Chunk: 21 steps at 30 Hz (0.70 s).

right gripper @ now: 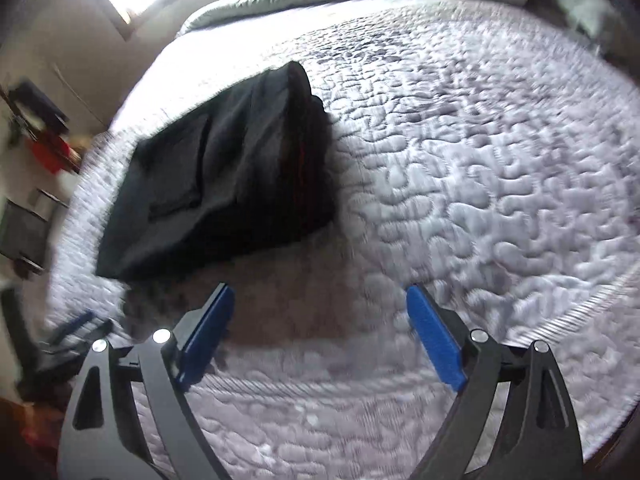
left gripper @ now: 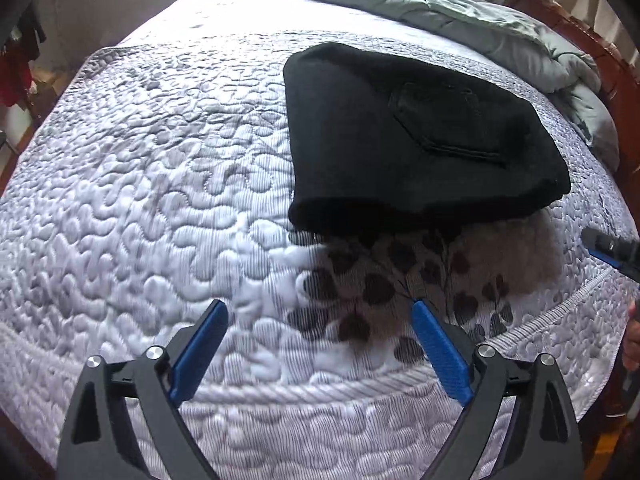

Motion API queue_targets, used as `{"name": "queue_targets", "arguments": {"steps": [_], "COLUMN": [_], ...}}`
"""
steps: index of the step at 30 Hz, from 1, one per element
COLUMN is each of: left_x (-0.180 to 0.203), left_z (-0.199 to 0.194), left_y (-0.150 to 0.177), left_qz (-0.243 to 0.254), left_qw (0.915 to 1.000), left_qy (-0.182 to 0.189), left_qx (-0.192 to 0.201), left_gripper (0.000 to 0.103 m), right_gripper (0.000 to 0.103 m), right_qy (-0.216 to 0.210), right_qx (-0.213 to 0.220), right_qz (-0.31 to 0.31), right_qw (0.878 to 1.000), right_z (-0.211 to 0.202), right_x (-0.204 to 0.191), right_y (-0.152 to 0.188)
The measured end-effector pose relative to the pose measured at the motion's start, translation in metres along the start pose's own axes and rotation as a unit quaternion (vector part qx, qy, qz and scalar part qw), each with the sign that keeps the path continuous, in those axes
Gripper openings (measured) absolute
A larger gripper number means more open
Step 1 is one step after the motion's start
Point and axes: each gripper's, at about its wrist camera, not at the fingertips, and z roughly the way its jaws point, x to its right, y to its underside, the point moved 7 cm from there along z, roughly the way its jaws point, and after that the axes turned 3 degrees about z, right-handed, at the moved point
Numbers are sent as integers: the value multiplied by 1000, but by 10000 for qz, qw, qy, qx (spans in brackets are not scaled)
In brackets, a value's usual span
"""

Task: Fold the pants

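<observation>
Black pants (left gripper: 416,140) are lying folded on the bed (left gripper: 160,200), at 1 o'clock from the left claw (left gripper: 320,308). Both claws are hanging released; the right claw (right gripper: 320,292) is seeing them at 11 o'clock.

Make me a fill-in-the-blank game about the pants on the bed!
1. The folded pants are colored ____.
2. The pants lie on a quilted ____.
3. The left gripper and right gripper both have their blue fingers spread ____, holding nothing.
4. The patch sewn onto the top of the pants is a ____.

Missing words: black; bed; open; pocket
</observation>
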Motion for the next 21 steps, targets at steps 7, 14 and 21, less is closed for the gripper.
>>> {"name": "queue_targets", "arguments": {"steps": [7, 14, 21], "left_x": [7, 10, 15], "left_z": [-35, -68, -86], "left_y": [-1, -11, -17], "left_qz": [-98, -105, -22], "left_qw": [9996, 9986, 9978], "left_qy": [38, -65, -124], "left_qx": [247, 515, 647], "left_gripper": [94, 94, 94], "right_gripper": [91, 91, 92], "right_qy": [35, 246, 300], "right_qx": [48, 265, 445], "right_qz": [-230, -508, -594], "right_qw": [9997, 9981, 9968], "right_z": [-19, -42, -63], "right_x": [-33, -53, -67], "right_y": [17, 10, 8]}}
